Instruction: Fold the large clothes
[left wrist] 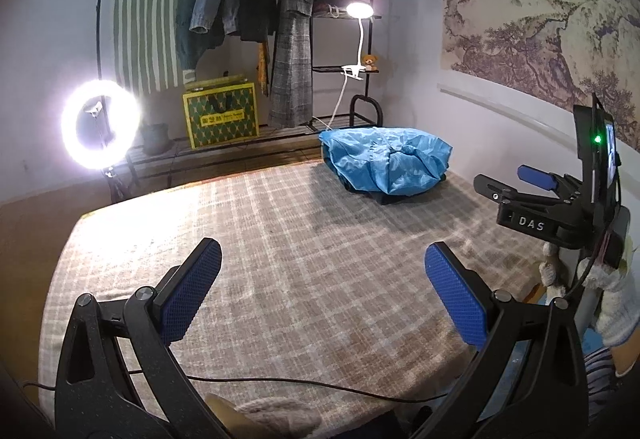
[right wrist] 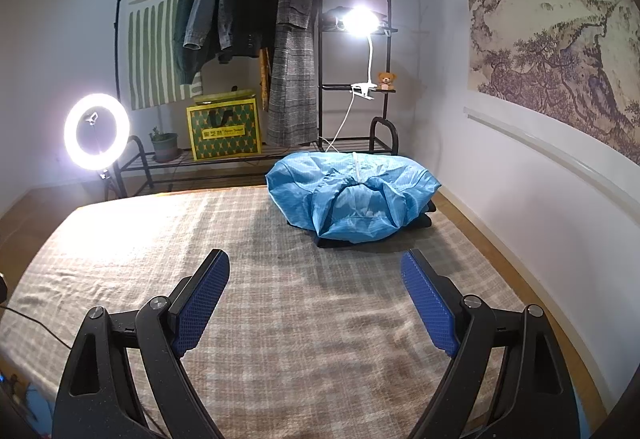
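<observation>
Both the left tool (left wrist: 322, 291) and right tool (right wrist: 316, 299) hang released and empty over the checked bed (right wrist: 280, 319). The blue jacket (right wrist: 352, 195) lies bundled on dark clothes at the bed's far right corner. Folding looks unstarted or between garments; next means reaching that corner.

A ring light (right wrist: 97, 131) and a clip lamp (right wrist: 361, 21) glare white in a dim room; fisheye curvature darkens the corners, and the checked cloth (left wrist: 280, 259) looks slightly soft.
</observation>
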A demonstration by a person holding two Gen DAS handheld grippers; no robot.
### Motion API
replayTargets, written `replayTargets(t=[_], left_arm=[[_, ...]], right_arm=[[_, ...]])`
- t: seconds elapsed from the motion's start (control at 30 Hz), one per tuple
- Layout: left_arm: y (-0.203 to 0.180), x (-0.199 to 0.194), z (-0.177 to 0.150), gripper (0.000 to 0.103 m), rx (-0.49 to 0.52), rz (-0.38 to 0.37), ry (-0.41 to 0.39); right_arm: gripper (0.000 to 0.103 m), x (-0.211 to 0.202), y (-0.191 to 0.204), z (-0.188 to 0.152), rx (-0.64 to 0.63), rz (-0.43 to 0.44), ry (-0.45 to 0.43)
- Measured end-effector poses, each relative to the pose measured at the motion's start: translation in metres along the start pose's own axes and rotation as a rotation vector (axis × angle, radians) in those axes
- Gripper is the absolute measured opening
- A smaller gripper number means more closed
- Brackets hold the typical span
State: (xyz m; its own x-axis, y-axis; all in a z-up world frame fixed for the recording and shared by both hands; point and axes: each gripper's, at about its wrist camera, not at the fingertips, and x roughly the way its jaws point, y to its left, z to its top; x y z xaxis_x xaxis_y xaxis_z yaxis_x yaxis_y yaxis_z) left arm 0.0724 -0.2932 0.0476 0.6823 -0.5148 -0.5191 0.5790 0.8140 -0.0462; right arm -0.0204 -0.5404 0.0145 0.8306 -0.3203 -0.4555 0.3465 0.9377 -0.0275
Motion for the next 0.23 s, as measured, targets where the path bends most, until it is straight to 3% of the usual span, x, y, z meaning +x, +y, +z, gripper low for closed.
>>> replayTargets(t=[0.23], left_arm=[[-0.0077,-0.0023,-0.0038,0.103,0.011,0.04,-0.023]], right_arm=[[0.088,-0.0004,0.0025,-0.0005,-0.028,-0.006,-0.005]])
